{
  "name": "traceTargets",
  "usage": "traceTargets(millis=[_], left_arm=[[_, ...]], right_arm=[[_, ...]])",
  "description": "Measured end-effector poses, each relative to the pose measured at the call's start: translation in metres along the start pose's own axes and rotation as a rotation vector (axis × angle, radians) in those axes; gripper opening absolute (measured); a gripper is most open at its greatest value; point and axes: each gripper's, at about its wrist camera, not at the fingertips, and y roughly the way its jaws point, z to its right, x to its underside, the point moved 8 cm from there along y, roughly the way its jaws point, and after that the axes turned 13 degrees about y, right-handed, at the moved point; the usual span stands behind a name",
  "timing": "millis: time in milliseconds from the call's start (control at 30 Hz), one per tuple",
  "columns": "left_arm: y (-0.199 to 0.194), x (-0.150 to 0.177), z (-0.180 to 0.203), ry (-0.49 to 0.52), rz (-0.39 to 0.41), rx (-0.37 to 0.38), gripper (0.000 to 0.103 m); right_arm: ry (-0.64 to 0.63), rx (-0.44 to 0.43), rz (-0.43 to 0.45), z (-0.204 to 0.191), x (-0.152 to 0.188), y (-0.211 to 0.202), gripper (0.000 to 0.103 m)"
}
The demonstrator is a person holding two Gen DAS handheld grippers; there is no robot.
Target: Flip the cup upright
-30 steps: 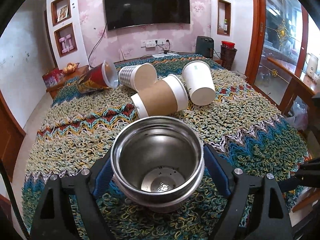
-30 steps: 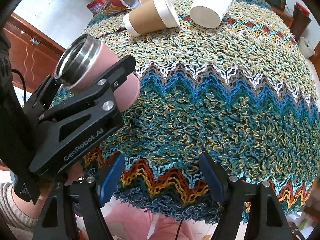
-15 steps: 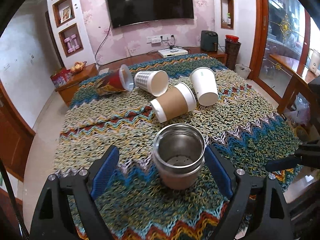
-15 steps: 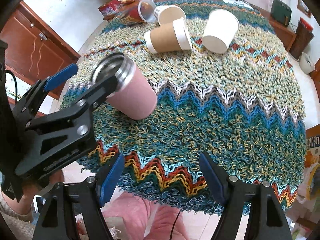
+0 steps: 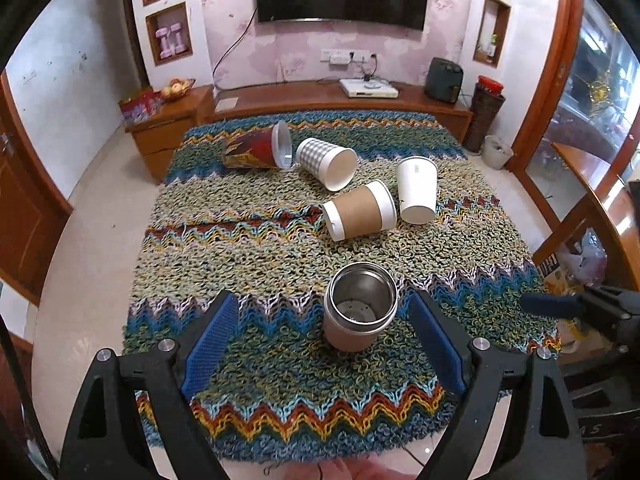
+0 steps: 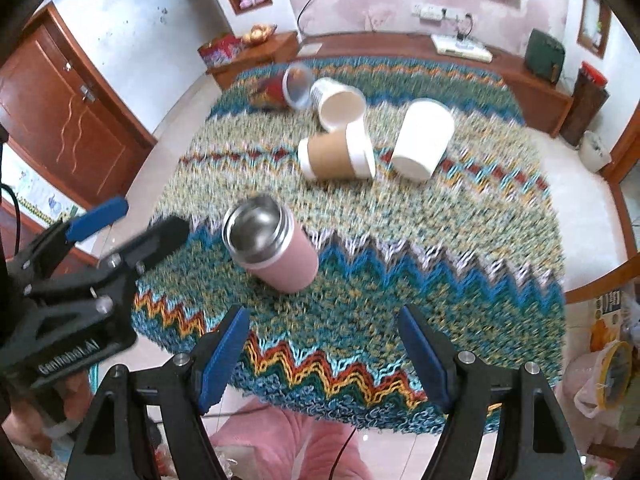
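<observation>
A pink steel-lined cup (image 5: 360,308) stands upright, mouth up, near the front of the knitted zigzag cloth (image 5: 260,248). It also shows in the right wrist view (image 6: 272,248). My left gripper (image 5: 324,344) is open and empty, drawn back from the cup, which sits between and beyond its blue pads (image 5: 212,340). In the right wrist view the left gripper (image 6: 128,220) is left of the cup. My right gripper (image 6: 324,352) is open and empty near the table's front edge.
Several cups lie on their sides at the back: a red patterned one (image 5: 256,148), a checked one (image 5: 328,160), a brown-sleeved one (image 5: 360,210) and a white one (image 5: 416,190). A wooden cabinet (image 5: 320,100) lines the far wall; a wooden table (image 5: 600,192) stands right.
My left gripper set the pink cup upright on the cloth, opened, and pulled back and up. The right gripper also rose and drew back.
</observation>
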Motion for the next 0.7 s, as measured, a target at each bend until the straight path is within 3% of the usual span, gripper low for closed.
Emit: traceTargets(millis=[300,700], left_arm=[[-0.023,-0.017,-0.01,-0.077,-0.083,0.006,0.089],[-0.05,-0.024,-0.007,-0.104,-0.097,-0.01,0.089]], right_arm=[[0.02,0.051,0.076,-0.003,-0.027,-0.033,0.078],[0.076,0.118,0.154,0.0,-0.051,-0.073,0.078]])
